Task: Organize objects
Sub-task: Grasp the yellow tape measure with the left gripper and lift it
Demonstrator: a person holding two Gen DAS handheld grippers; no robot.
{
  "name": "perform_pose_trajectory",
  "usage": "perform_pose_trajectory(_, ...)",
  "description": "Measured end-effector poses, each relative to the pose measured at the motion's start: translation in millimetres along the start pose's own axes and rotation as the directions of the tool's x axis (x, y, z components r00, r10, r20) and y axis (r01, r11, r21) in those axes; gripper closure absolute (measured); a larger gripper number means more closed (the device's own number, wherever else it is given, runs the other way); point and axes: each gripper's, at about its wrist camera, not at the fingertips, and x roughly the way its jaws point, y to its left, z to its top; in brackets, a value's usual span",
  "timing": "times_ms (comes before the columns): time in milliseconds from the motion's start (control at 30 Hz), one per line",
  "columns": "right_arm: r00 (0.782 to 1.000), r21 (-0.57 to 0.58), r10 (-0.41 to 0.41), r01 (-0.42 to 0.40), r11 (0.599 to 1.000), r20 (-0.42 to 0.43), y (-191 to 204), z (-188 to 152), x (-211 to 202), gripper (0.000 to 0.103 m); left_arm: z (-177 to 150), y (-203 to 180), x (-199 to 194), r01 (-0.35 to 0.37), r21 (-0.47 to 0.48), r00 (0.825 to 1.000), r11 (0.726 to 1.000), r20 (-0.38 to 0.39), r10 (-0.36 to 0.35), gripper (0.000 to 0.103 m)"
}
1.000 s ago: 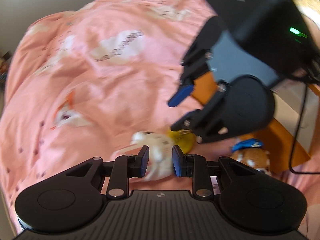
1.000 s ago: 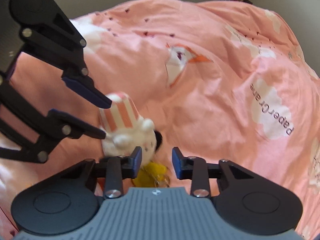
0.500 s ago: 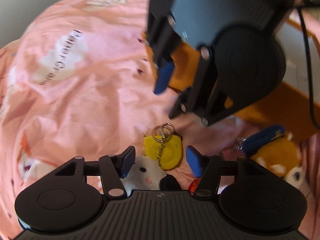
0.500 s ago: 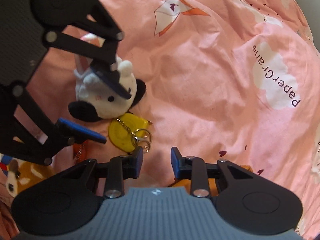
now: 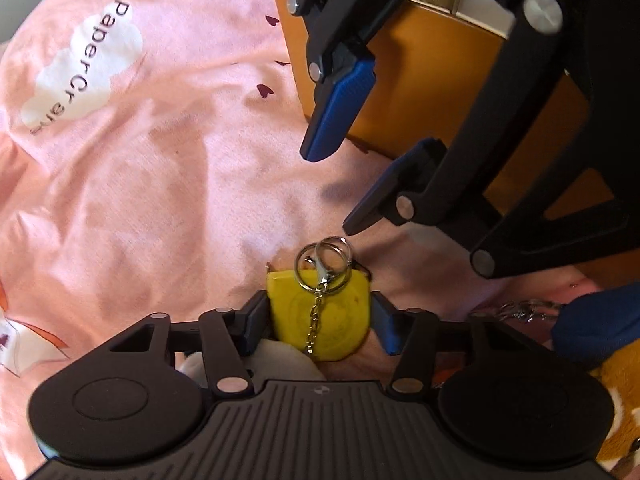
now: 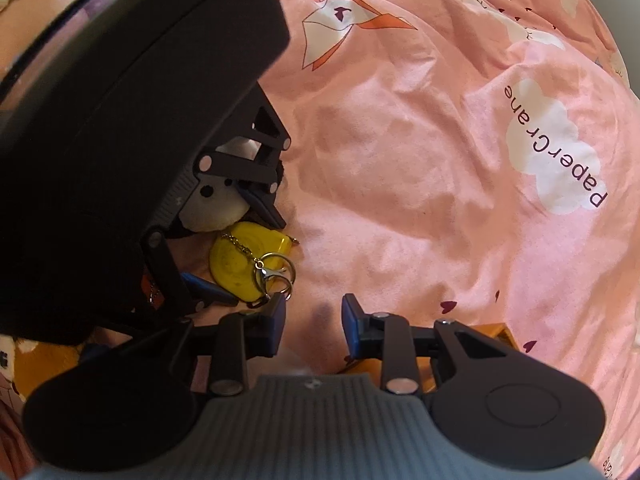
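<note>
A yellow keychain tag (image 5: 320, 320) with a chain and metal rings (image 5: 328, 256) lies on the pink bedsheet (image 5: 160, 180). My left gripper (image 5: 320, 322) points down astride it. Its jaws are closing, with the tag between the pads and a sliver of gap still showing. The right wrist view shows the same: the left gripper (image 6: 256, 262) around the tag (image 6: 240, 256). A white plush (image 6: 216, 208) lies just behind the tag, partly hidden. My right gripper (image 6: 314, 326) hovers open over bare sheet, beside the rings (image 6: 276, 268). In the left wrist view the right gripper (image 5: 332, 192) hangs just beyond the tag.
An orange box (image 5: 440, 80) stands on the bed behind the right gripper, and its corner (image 6: 492, 332) shows under the right fingers. An orange plush (image 5: 616, 380) and a blue keychain piece (image 5: 592, 320) lie at the right. The pink sheet spreads wide to the far side.
My left gripper let go of the white plush, opened wide, and came down over the yellow tag, where its jaws have narrowed. The right gripper shifted slightly and stayed open.
</note>
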Motion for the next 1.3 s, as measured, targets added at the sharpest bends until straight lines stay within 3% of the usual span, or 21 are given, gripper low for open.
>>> perform_pose_trajectory(200, 1.0, 0.017, -0.015, 0.015, 1.0, 0.022, 3.1, -3.6, -11.1, 0.071, -12.0, 10.0, -24.3, 0.002, -0.087, 0.996, 0.996, 0.085, 0.005, 0.042)
perform_pose_trajectory(400, 0.996, 0.061, -0.046, 0.041, 0.997, 0.076, 4.1, -7.5, -48.3, 0.071, -20.6, 21.1, -83.2, 0.018, -0.177, 0.976, 0.984, 0.219, 0.021, 0.042)
perform_pose_trajectory(600, 0.993, 0.115, 0.063, -0.074, 0.991, 0.101, 17.0, -18.4, -79.7, 0.069, -31.1, 6.3, -134.7, 0.01, -0.19, 0.964, 0.982, 0.262, 0.041, 0.042)
perform_pose_trajectory(800, 0.977, 0.139, 0.187, -0.2, 0.97, 0.098, 43.3, -35.8, -97.4, 0.053, -43.4, -25.8, -161.0, 0.017, -0.195, 0.973, 0.981, 0.227, 0.028, 0.042)
perform_pose_trajectory(867, 0.971, 0.141, 0.227, -0.237, 0.961, 0.08, 52.7, -42.7, -98.3, 0.034, -57.7, -38.4, -168.6, 0.028, -0.202, 0.977, 0.979, 0.213, 0.016, 0.042)
perform_pose_trajectory(933, 0.966, 0.14, 0.25, -0.256, 0.957, 0.06, 64.9, -49.5, -95.3, 0.025, -68.2, -49.8, -172.3, 0.021, -0.201, 0.98, 0.979, 0.199, 0.02, 0.042)
perform_pose_trajectory(1167, 0.967, 0.099, 0.25, -0.245, 0.964, -0.04, 99.5, -52.5, -54.4, 0.026, -91.9, -69.8, -175.4, 0.019, -0.228, 0.985, 0.973, 0.17, 0.02, 0.042)
perform_pose_trajectory(1200, 0.968, 0.091, 0.247, -0.242, 0.966, -0.044, 100.9, -51.1, -49.9, 0.029, -93.9, -71.0, -175.8, 0.02, -0.233, 0.985, 0.972, 0.17, 0.02, 0.042)
perform_pose_trajectory(1233, 0.97, 0.096, 0.241, -0.236, 0.967, -0.045, 101.1, -48.8, -46.6, 0.04, -95.4, -71.6, -175.8, 0.023, -0.238, 0.985, 0.971, 0.169, 0.018, 0.042)
perform_pose_trajectory(1300, 0.966, 0.118, 0.254, -0.248, 0.962, -0.041, 97.6, -43.1, -43.1, 0.043, -97.3, -72.0, -175.1, 0.02, -0.243, 0.986, 0.97, 0.167, 0.021, 0.042)
